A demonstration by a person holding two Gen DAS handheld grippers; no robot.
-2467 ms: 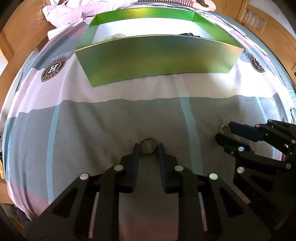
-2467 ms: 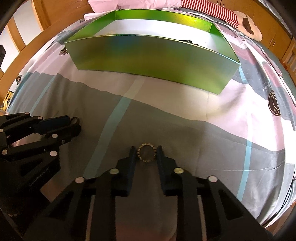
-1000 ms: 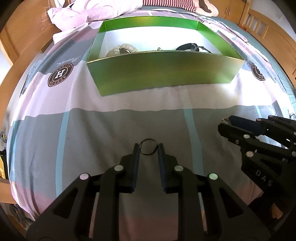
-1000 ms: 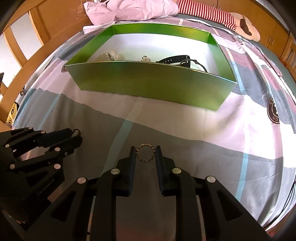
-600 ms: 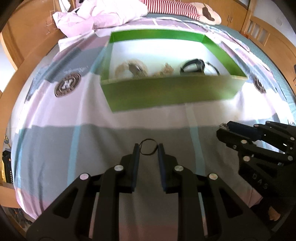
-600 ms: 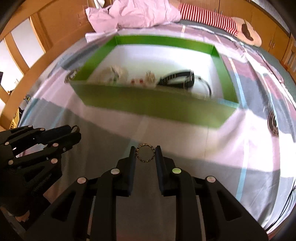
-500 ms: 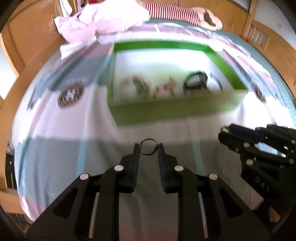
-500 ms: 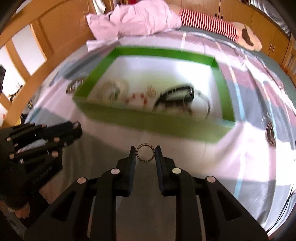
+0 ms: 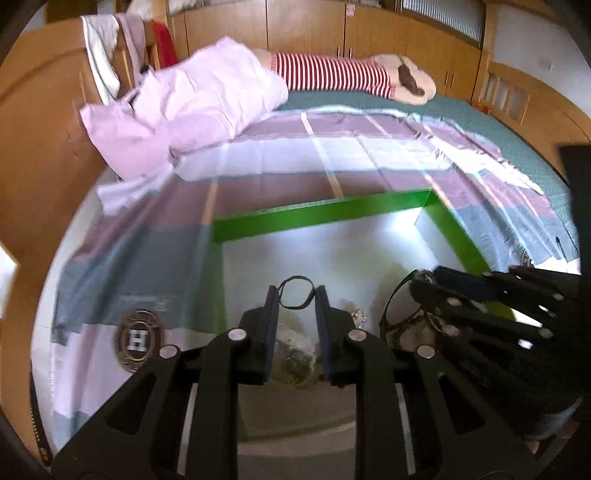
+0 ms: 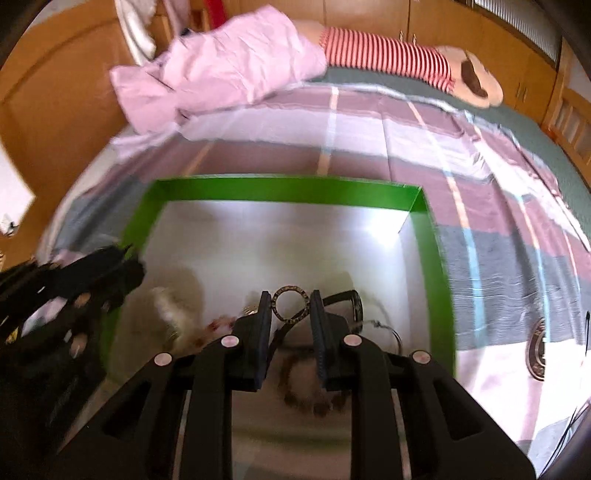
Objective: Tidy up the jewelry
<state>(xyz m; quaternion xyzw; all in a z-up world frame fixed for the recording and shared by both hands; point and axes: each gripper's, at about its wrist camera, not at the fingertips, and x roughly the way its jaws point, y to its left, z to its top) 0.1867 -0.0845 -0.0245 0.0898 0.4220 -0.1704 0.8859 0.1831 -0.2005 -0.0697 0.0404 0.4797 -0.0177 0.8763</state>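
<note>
My left gripper point(image 9: 295, 295) is shut on a thin black ring point(image 9: 295, 293) and holds it above the white floor of the green box point(image 9: 325, 214). My right gripper point(image 10: 290, 304) is shut on a beaded gold-and-dark ring point(image 10: 290, 303), also above the box point(image 10: 280, 188). Below lie a black bracelet point(image 10: 351, 299), a brown bead bracelet point(image 10: 306, 398) and a pale piece point(image 10: 166, 306). The right gripper shows in the left wrist view point(image 9: 428, 280); the left one shows blurred in the right wrist view point(image 10: 125, 266).
The box sits on a plaid pink and grey bedspread point(image 10: 480, 192). A crumpled pink sheet point(image 9: 192, 103) and a red-striped plush toy point(image 9: 332, 74) lie at the head of the bed. Wooden cabinets point(image 9: 306, 22) ring the bed.
Both grippers have risen and moved forward from the bedspread in front of the box to over its inside, each keeping its ring. The box's contents now lie beneath the fingers.
</note>
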